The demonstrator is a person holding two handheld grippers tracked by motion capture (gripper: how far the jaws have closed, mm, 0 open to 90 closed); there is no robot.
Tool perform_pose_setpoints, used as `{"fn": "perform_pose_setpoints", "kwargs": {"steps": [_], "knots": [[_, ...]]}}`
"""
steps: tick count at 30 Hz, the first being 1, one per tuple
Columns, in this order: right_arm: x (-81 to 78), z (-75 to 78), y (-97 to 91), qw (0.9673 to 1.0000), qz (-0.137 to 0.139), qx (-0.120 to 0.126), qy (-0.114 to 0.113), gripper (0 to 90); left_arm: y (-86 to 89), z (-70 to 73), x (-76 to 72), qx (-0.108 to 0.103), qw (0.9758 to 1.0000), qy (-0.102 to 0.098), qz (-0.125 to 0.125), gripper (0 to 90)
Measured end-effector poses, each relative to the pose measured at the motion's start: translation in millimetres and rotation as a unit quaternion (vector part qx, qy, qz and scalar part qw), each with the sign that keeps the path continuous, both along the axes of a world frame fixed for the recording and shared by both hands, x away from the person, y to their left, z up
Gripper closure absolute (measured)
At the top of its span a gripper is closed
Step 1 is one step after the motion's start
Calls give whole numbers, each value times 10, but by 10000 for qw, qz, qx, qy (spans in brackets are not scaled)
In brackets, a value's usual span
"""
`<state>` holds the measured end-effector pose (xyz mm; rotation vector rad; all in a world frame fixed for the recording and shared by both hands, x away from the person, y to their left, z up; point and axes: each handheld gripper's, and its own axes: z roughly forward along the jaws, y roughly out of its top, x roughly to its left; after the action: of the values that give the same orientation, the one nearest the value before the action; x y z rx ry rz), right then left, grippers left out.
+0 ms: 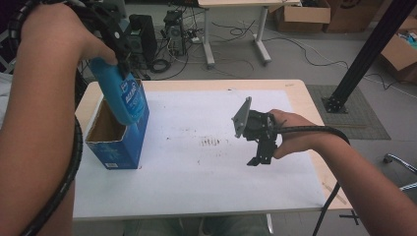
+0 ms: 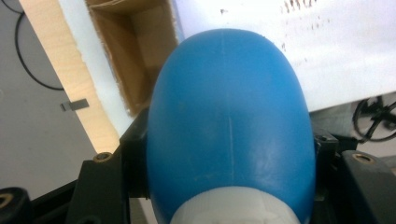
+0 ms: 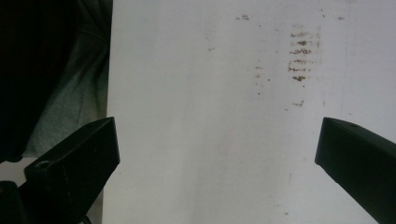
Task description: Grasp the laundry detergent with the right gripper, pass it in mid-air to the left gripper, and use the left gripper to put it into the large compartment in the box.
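Item one: your left hand-held gripper (image 1: 118, 51), raised at the far left of the counter (image 1: 295, 93). Its jaws are clamped on the neck end of a blue bottle (image 1: 120, 96). In the left gripper view the blue bottle (image 2: 231, 135) bulges between the two black jaws, its white cap end nearest the camera and its rounded base pointing away.

Item two: the blue bottle itself. It hangs base-down and tilted, its lower part at the open top of a blue carton (image 1: 118, 140), in front of the carton's far wall. You cannot tell from the high view whether the base touches the carton rim. A label with pale lettering shows on its side.

Item three: the blue carton, standing upright on the left part of the white sheet (image 1: 196, 172), top flaps open, brown cardboard interior visible. In the left gripper view the carton's open mouth (image 2: 140, 51) lies beyond the bottle, towards the counter's left edge.

Item four: your right hand-held gripper (image 1: 259, 157), held over the sheet right of centre, well apart from carton and bottle. Its jaws stand wide apart with nothing between them; in the right gripper view they frame bare white sheet (image 3: 210, 140).

Item five: a patch of brown smudges (image 1: 210, 141) on the sheet, between the carton and your right hand-held gripper.
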<state>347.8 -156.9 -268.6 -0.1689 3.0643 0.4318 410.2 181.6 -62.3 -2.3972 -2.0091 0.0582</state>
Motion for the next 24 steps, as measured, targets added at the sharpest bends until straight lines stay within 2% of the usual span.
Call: {"fn": "perform_pose_setpoints", "kwargs": {"steps": [8, 14, 20, 24], "knots": [[12, -10, -17, 10000, -17, -36, 22, 0, 342, -91, 61, -20, 9986, -33, 537, 383], [25, -23, 6, 10000, -34, -32, 71, 0, 540, -232, 116, 87, 9978, -87, 658, 383], [28, -12, 65, 10000, 12, 6, 81, 0, 636, -422, 164, 242, 9969, -168, 725, 383], [25, -32, 93, 9999, 36, -46, 103, 0, 673, -596, 199, 283, 9970, -129, 714, 383]]}}
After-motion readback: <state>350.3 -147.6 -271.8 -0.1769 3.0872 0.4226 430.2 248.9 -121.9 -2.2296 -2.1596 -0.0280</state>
